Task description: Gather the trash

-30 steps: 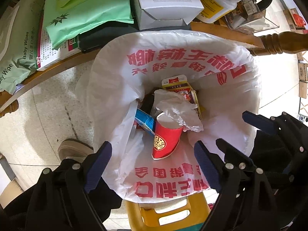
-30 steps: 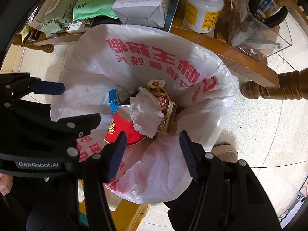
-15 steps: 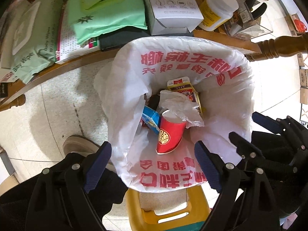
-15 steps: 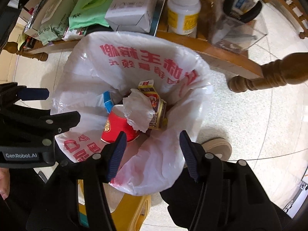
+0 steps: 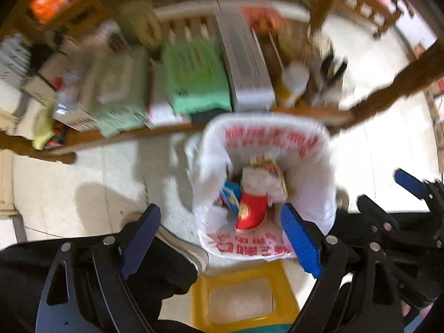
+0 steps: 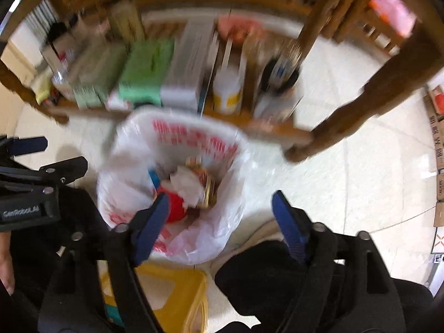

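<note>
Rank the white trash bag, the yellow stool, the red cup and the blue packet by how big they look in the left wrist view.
Largest to smallest as they appear:
1. white trash bag
2. yellow stool, partly cut off at the frame edge, and nearer the camera
3. red cup
4. blue packet, partly buried, so its real size is unclear

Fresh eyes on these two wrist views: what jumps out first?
The white trash bag with red lettering, open on the floor below the wooden shelf, holding a red paper cup, crumpled tissue and a small carton. Next, the blue-padded left gripper and right gripper, both above the bag, open and empty. A yellow stool sits nearest the cameras.
</note>
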Demonstrator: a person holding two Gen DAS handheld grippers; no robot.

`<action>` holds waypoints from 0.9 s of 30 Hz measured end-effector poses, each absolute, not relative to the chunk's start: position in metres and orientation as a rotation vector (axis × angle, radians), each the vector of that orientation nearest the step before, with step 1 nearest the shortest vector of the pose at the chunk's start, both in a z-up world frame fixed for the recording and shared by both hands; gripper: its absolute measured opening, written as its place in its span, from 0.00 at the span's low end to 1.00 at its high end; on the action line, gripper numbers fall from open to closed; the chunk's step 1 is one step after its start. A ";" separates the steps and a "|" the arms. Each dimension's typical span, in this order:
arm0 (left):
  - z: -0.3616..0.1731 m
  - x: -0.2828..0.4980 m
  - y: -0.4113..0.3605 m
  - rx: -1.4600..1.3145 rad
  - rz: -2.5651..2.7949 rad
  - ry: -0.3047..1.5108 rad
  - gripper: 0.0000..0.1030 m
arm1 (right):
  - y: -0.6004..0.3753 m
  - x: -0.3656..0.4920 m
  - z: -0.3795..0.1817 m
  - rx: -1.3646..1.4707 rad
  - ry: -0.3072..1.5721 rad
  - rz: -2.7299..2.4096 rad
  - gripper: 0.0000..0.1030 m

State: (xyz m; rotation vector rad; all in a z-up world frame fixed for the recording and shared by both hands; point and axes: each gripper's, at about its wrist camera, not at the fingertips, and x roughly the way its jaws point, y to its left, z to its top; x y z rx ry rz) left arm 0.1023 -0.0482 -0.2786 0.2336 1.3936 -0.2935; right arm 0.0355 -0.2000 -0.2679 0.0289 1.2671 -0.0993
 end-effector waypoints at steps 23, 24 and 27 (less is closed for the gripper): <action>-0.030 -0.013 -0.024 0.121 -0.169 0.636 0.93 | -0.171 -0.096 -0.021 0.013 0.438 -0.273 0.94; -0.021 -0.016 -0.022 0.113 -0.168 0.613 0.93 | -0.170 -0.098 -0.018 0.011 0.425 -0.279 0.94; -0.001 -0.025 -0.016 0.086 -0.172 0.574 0.93 | -0.168 -0.110 0.000 0.015 0.370 -0.287 0.94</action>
